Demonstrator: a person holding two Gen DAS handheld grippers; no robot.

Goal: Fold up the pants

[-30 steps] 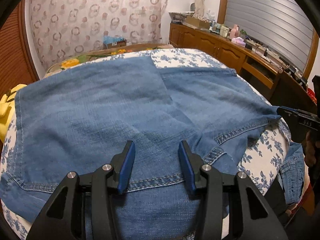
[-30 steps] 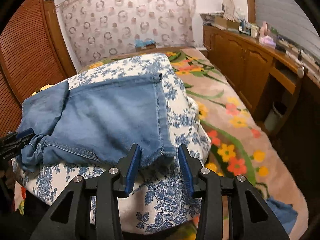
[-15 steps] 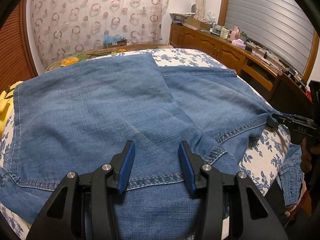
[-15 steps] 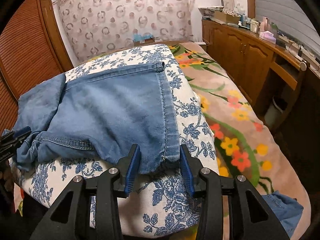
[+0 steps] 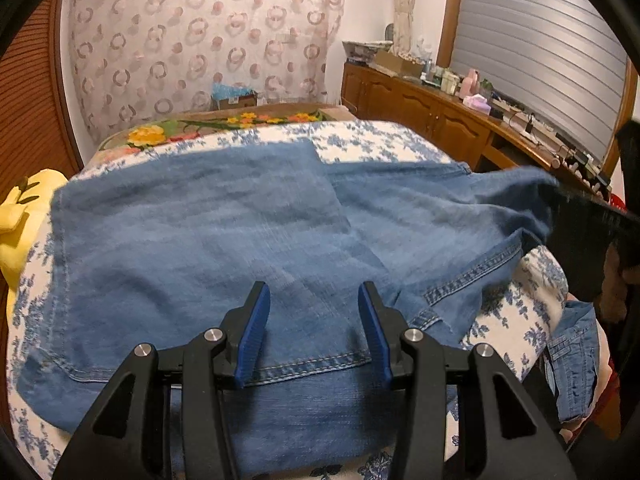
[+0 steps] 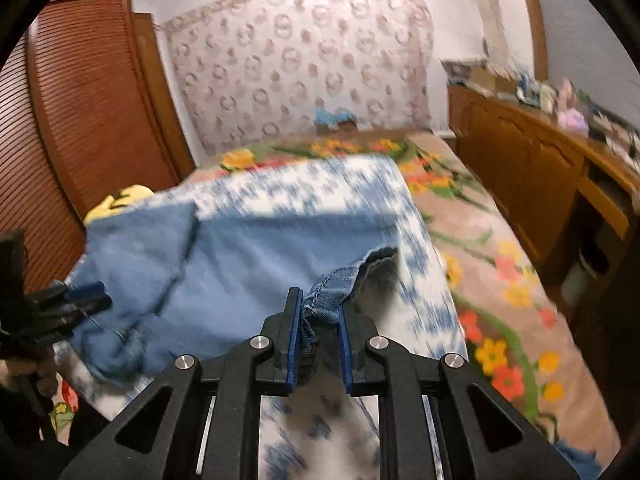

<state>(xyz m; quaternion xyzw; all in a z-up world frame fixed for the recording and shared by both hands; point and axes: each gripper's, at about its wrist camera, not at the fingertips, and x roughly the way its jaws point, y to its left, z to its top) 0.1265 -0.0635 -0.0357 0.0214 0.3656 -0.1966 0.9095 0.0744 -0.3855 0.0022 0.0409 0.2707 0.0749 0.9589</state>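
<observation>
Bed [image 5: 384,140]: covered by a white sheet with blue flowers; a blanket with orange and yellow flowers [image 6: 500,280] shows beyond and beside it.
Pants [image 5: 208,240]: blue denim, spread flat over the flowered sheet and taking up most of it. One leg lies straight ahead in the left wrist view; the other runs off to the right. A stitched hem crosses just under the left fingers.
Lifted hem [image 6: 344,284]: in the right wrist view a corner of the right-hand leg is raised off the sheet and bunched, while the rest of that leg lies flat behind it.
Cabinet [image 5: 424,112]: a long wooden unit along the wall to the right of the bed, its top crowded with small bottles and boxes.
Left hand-held gripper [image 5: 314,332]: held low over the near part of the pants, jaws at a middling width with denim lying beneath the gap. The blue pads are not pressing on the cloth.
Right hand-held gripper [image 6: 318,344]: jaws narrow and closing, with the bunched denim hem between the blue pads and carried up by them. In the left wrist view it is a dark blur at the right edge, at the end of the raised cloth.
Yellow soft toy [image 5: 20,216]: at the left edge of the bed, beside the pants.
</observation>
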